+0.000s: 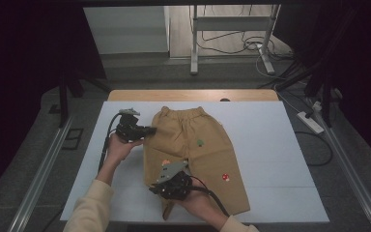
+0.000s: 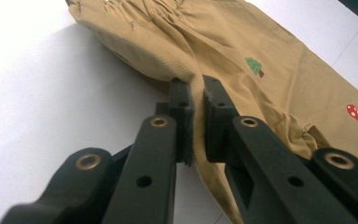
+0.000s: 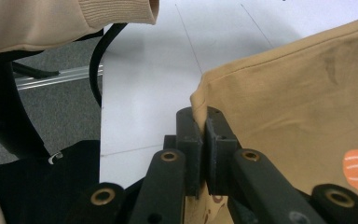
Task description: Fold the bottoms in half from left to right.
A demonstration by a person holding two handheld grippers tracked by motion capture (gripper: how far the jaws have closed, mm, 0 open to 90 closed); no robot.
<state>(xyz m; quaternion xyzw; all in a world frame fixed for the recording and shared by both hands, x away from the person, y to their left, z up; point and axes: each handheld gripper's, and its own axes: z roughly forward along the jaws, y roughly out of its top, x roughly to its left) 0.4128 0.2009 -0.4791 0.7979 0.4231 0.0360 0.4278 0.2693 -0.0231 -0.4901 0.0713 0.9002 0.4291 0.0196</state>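
Pinching the tan trousers [image 1: 193, 145] on the white bench [image 1: 265, 145], both claws, left [image 2: 193, 100] and right [image 3: 200, 126], are gripping its left side edge; I am advising equal lift, keeping fabric taut.

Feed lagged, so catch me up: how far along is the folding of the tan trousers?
Done: both grips are set. In hand: left gripper pinches the trousers' side edge near the waistband; right gripper clamps a leg's hem corner. Left: the fold itself; the far leg lies flat on the white mat.
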